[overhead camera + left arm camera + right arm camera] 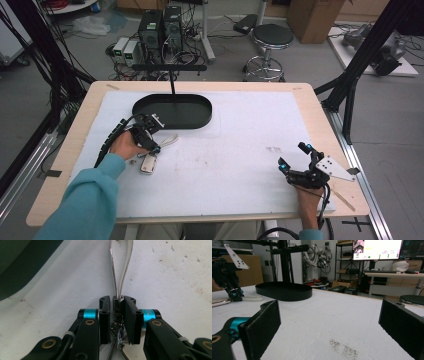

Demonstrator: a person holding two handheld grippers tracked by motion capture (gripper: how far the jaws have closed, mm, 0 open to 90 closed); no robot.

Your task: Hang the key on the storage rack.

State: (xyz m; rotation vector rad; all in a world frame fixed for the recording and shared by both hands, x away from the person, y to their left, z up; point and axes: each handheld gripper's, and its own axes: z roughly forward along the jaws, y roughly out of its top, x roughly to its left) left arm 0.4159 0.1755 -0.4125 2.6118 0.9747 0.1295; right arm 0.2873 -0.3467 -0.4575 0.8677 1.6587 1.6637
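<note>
My left gripper [117, 315] is pinched tight on the little metal piece where a shiny strap loop [120, 267] meets a ring with keys [119, 340], and it all sits low on the white mat [240, 150], just in front of the black oval tray [172, 111]. I think this could go wrong easily. The piece I hold is small, hard and smooth, so it could slip out from between the pads if I lift fast or tilt my hand. The loop is thin and floppy, so it may drag on the mat or catch the rim of the tray when I move. A flat pale tag [148, 163] lies on the mat by my left hand; it could swing and pull the bunch loose, though I cannot tell how it is joined. The mat looks soft and a bit fuzzy, with small dirty specks. The tray is dark with a low rounded wall, and a thin black stand [170, 70] with a bar on top rises from it. My right gripper [295, 156] is spread wide with nothing in it, resting far off to the right, so it cannot help catch anything from there.
</note>
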